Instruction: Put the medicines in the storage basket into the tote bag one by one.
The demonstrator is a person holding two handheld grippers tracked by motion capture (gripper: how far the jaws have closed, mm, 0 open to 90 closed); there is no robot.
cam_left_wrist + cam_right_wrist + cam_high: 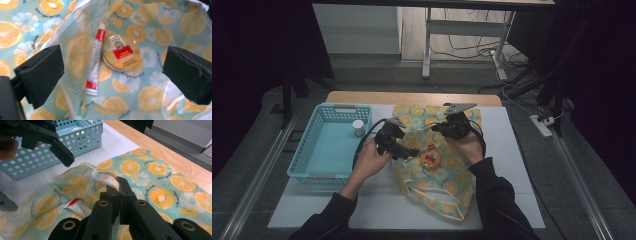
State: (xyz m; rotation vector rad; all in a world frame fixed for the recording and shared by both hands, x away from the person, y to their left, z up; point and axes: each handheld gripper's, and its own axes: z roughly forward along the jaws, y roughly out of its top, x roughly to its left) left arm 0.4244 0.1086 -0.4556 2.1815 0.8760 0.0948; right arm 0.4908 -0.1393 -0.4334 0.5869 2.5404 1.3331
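1. Fabric lies nearest the person: a thin, crinkled pale-blue cloth bag printed with orange slices, its mouth held open under both grippers, soft and half see-through in the left gripper view.
2. Inside the bag, between and beyond the left gripper's spread pads, lie a slim clear plastic tube with red ends and, just to the tube's right, a flat round yellow tin with a red label; tube and tin lie close together, whether touching I cannot tell.
3. Left gripper: its blocky, matt black foam pads stand wide apart, holding nothing; they hover above the tube and tin with the bag's cloth below them.
4. Right gripper: its hard black jaws are pressed together, pinching the bag's whitish rim strip and lifting that edge.
5. Farther off, on the left gripper's outer side, stands a light-blue perforated plastic basket, rectangular, with a small white-lidded jar in its far part.
6. Under everything lies a white mat on a wooden tabletop.
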